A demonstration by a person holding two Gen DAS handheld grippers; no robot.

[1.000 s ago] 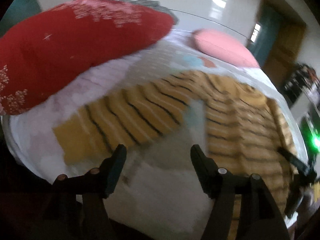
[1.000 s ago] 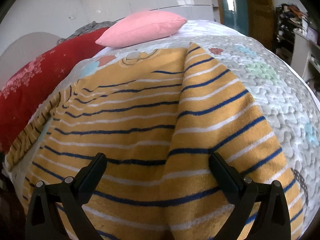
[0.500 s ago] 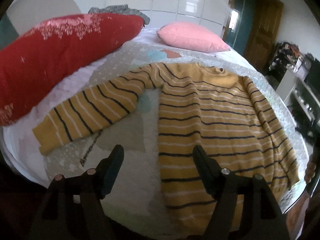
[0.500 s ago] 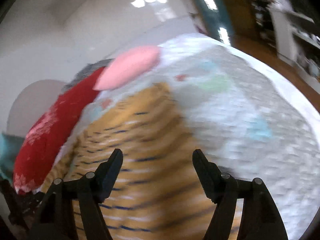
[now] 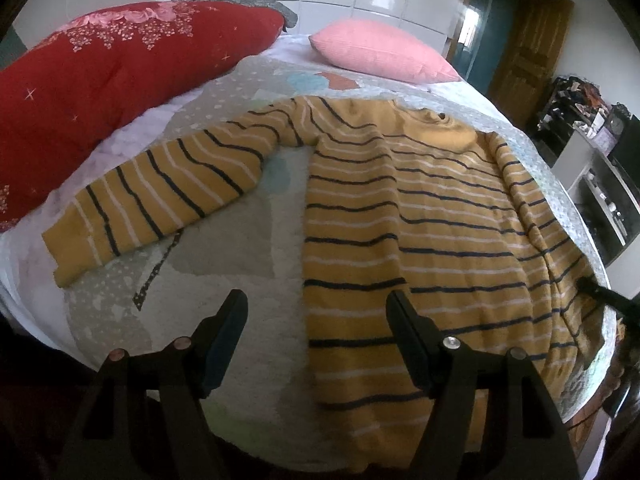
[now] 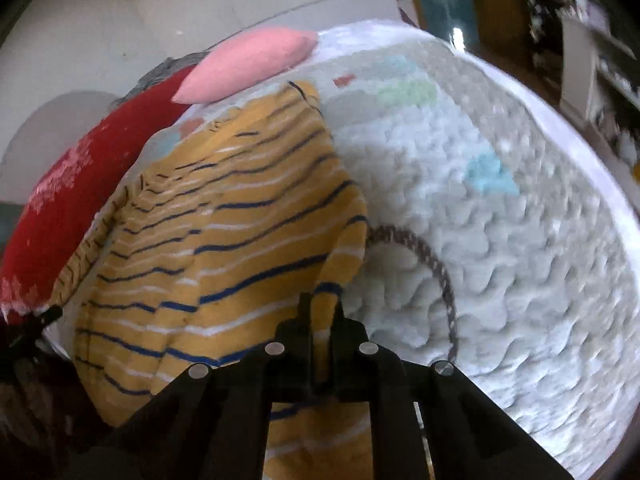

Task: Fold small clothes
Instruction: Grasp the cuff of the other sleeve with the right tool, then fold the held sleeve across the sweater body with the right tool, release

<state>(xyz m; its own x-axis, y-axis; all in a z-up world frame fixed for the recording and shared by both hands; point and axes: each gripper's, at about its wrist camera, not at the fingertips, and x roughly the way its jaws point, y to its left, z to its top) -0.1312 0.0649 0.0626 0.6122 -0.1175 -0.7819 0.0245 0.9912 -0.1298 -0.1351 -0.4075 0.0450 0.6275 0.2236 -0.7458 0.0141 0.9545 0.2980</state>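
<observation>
A mustard sweater (image 5: 400, 220) with dark and white stripes lies flat on the bed, neck toward the pillows. Its left sleeve (image 5: 160, 192) stretches out toward the red quilt. My left gripper (image 5: 316, 304) hovers open over the sweater's lower left edge, with nothing between its fingers. In the right wrist view the sweater (image 6: 220, 240) fills the left half. My right gripper (image 6: 322, 312) is shut on the cuff (image 6: 326, 300) of the right sleeve, which runs up from the jaws along the sweater's right side. That gripper also shows as a dark tip at the sweater's right edge (image 5: 596, 290).
A big red flowered quilt (image 5: 100, 80) lies along the bed's left side and a pink pillow (image 5: 380, 56) at its head. The pale fleece bed cover (image 6: 480, 240) lies bare to the sweater's right. Shelves with clutter (image 5: 600, 184) and a wooden door (image 5: 528, 52) stand beyond the bed.
My right gripper's jaws went from wide open to shut on the right sleeve's cuff as it swung to the sweater's right side. My left gripper shifted right to the sweater's lower edge and stayed open.
</observation>
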